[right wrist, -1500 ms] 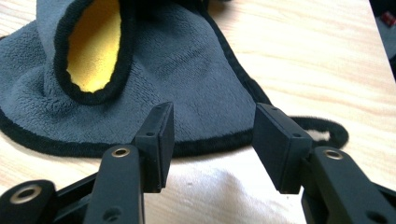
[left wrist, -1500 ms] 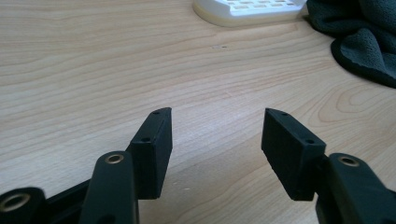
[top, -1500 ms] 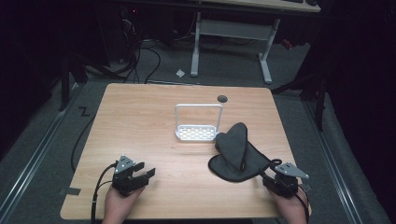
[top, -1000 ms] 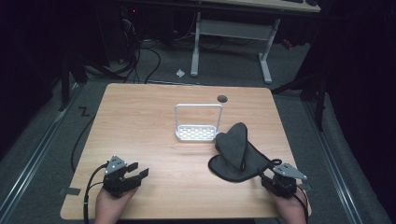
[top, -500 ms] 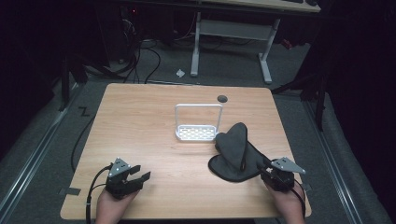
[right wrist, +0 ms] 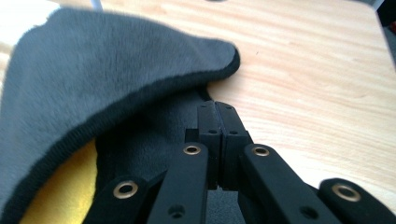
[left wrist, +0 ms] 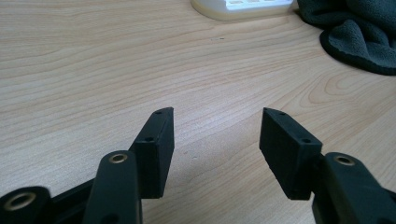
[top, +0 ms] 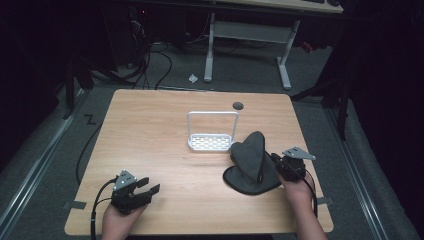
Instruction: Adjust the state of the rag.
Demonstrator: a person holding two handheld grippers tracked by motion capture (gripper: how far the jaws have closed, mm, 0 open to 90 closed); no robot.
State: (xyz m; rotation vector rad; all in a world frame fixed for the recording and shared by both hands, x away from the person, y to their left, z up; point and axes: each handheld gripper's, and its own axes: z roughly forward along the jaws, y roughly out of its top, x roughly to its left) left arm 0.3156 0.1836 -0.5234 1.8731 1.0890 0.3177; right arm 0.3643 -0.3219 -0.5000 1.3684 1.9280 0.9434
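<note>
The right gripper [right wrist: 217, 109] sits at the lower right of the high view with its two black jaws pressed flat together, tips against the dark grey cloth [right wrist: 107, 79]; whether a fold is pinched between them I cannot tell. The jaws are matte black blocks with small screw holes, carried on black links with brass-coloured rivets. The cloth is a soft, short-piled fleece with a ribbed, stitched hem, and in the right gripper view one flap arches up over the jaws, with something yellow [right wrist: 65, 196] showing beneath it at the lower left of the frame. From above, the cloth [top: 252, 165] lies as a rounded heap with a peaked fold, right of centre on the table [top: 150, 130], whose top is pale wood with long wavy grain. Just beside the cloth, toward the middle of the frame, stands a white plastic rack [top: 212, 134]: a perforated base with a thin, square-cornered hoop rising from it. The left gripper [top: 146, 190], at the lower left, rests on bare wood with its jaws spread wide and nothing between them. I can read no writing or brand anywhere.
</note>
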